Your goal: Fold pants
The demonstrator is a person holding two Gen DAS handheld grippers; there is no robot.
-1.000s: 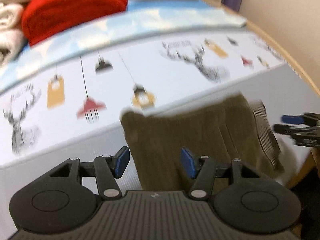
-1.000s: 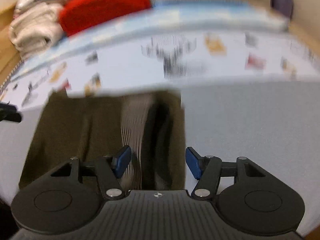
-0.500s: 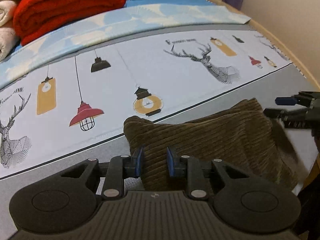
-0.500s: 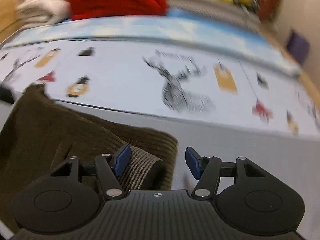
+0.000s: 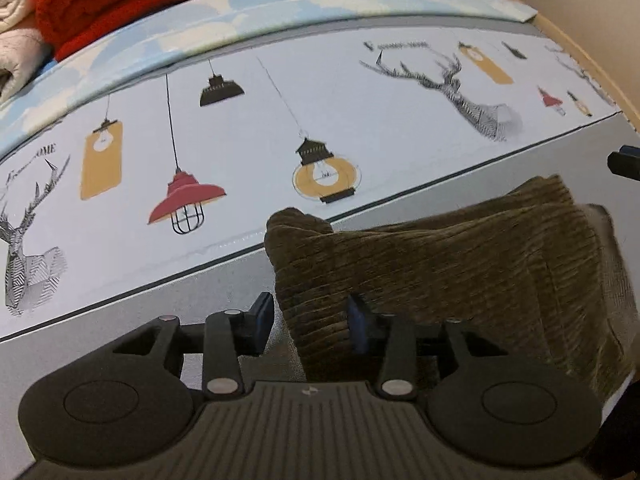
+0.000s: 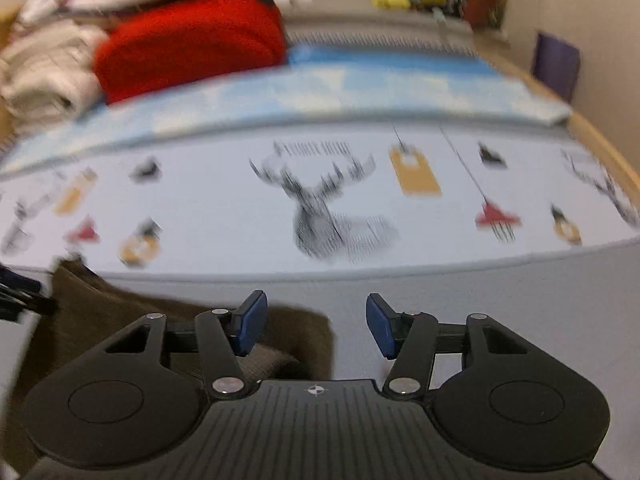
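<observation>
The folded brown corduroy pants (image 5: 460,272) lie on the grey strip of the bed, in the lower right of the left wrist view. My left gripper (image 5: 310,320) is open, its blue pads either side of the near left edge of the pants without pinching it. In the right wrist view the pants (image 6: 120,320) lie at lower left. My right gripper (image 6: 316,322) is open and empty over the grey sheet, to the right of the pants. Its tip shows in the left wrist view (image 5: 624,162).
The bedsheet (image 5: 280,128) has printed lamps and deer heads. A red folded blanket (image 6: 188,48) and cream blankets (image 6: 40,72) sit at the far left of the bed. A light blue sheet (image 6: 360,88) lies behind the print. The wooden bed edge (image 6: 608,148) runs along the right.
My left gripper was shut on the pants' edge half a second ago and has now opened. My right gripper has stayed open and swung right, off the pants.
</observation>
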